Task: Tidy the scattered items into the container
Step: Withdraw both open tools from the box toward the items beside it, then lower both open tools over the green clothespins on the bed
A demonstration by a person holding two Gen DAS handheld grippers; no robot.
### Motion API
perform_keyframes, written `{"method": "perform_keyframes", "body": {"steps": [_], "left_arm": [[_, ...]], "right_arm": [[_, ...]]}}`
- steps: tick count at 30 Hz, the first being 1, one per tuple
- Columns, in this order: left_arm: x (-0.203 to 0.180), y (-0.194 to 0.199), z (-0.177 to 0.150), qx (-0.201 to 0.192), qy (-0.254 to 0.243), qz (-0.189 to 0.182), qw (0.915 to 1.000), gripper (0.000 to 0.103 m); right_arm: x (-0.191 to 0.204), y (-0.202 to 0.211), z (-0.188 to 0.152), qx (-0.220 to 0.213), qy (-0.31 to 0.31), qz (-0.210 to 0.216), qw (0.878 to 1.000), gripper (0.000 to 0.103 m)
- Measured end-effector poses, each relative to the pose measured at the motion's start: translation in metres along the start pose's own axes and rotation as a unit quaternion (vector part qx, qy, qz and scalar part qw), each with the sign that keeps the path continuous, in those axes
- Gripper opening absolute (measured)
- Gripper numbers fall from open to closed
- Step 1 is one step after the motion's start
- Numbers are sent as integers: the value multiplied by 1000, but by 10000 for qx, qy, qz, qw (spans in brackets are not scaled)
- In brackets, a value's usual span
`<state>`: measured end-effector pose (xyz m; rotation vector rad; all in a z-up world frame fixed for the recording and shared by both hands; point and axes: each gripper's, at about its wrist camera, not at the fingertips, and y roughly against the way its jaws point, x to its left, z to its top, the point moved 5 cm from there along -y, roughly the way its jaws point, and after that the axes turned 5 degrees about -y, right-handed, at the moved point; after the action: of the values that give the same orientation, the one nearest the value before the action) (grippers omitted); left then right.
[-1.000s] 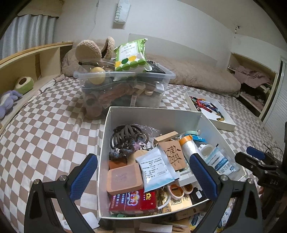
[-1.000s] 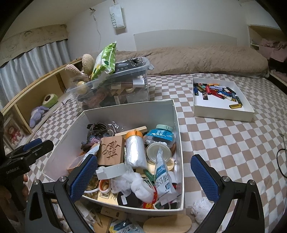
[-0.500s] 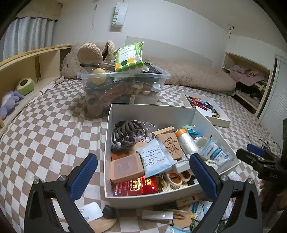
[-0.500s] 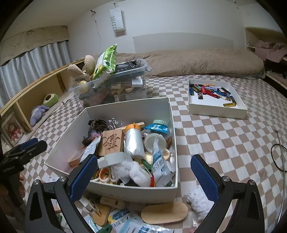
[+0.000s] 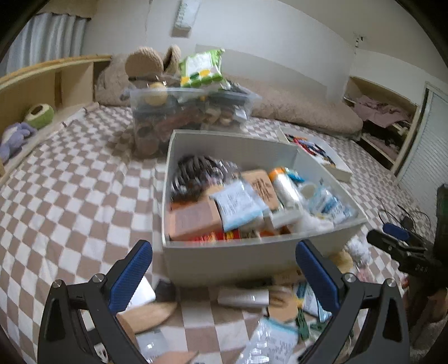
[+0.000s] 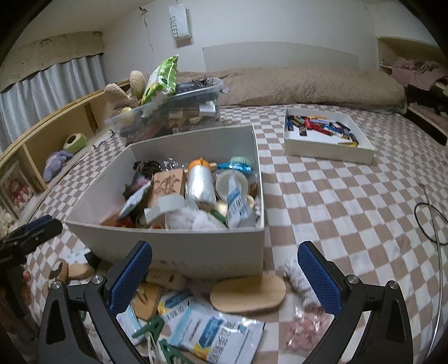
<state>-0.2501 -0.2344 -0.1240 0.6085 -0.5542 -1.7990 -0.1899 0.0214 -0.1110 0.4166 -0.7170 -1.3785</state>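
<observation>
Checkered bedspread (image 6: pixel 336 196): loose packets (image 6: pixel 215 333) litter it before the full white box (image 6: pixel 179 252).

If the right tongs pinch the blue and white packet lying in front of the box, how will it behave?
The blue and white packet looks like thin, creased film, so it will probably flop and sag. It seems flat and light. Its glossy surface may slip, and it partly overlaps a green clip that might drag along.

1. Checked brown-and-white bedspread (image 6: pixel 336 196) across the foreground.
2. Wooden shelf unit (image 6: pixel 56 123) along the left.
3. Pale curtain (image 6: pixel 50 81) far left.
4. White wall (image 6: pixel 280 25) beyond.
</observation>
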Motion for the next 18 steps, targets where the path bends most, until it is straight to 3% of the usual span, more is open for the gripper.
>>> {"method": "perform_keyframes", "body": {"steps": [3, 18], "left_arm": [[-1, 2, -16, 109, 45, -95, 9999, 103], [1, 18, -75, 303, 193, 188, 9992, 103]], "right_arm": [[-1, 3, -12, 15, -25, 23, 10000, 103], [-2, 17, -64, 33, -9, -161, 9999, 103]]}}
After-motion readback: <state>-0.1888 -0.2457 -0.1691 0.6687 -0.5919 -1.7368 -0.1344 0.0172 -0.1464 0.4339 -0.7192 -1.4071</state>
